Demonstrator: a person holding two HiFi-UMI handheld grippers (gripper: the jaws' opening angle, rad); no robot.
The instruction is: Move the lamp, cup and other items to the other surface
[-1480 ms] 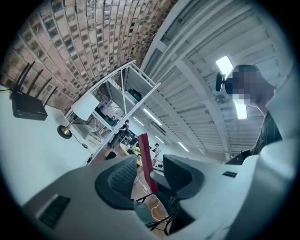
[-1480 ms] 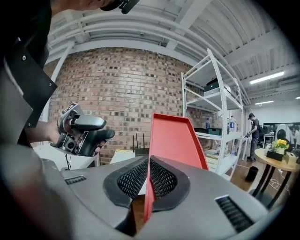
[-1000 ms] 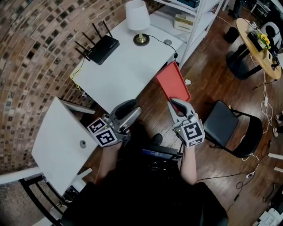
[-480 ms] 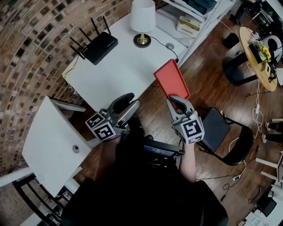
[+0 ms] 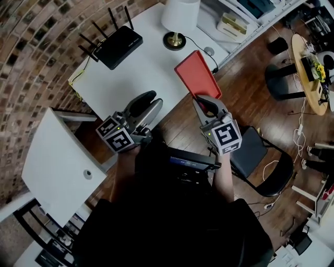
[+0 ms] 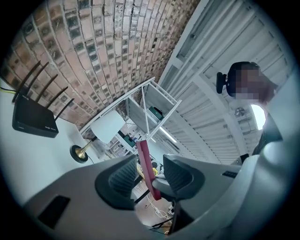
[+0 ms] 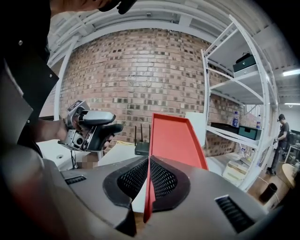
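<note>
Presently in hand: carrying the red tray [image 5: 195,75], by my reading; lamp [image 5: 177,18] not yet moved off the bench [image 5: 146,73].
Right hand-held gripper [image 5: 204,104]: clamped on the tray's near edge, tray raised by the bench's edge.
Left hand-held gripper [image 5: 147,101]: jaws apart, gripping nothing.
Next move: probably lay the tray flat, then let go.
Views: the right gripper view shows the pinch; only the head view shows the second white surface [image 5: 57,161].

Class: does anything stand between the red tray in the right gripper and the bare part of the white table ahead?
Nothing visible does. The red tray, clamped in the right gripper, hangs at the near edge of the white table, bare tabletop beyond. The lamp and router stand at its far side.
</note>
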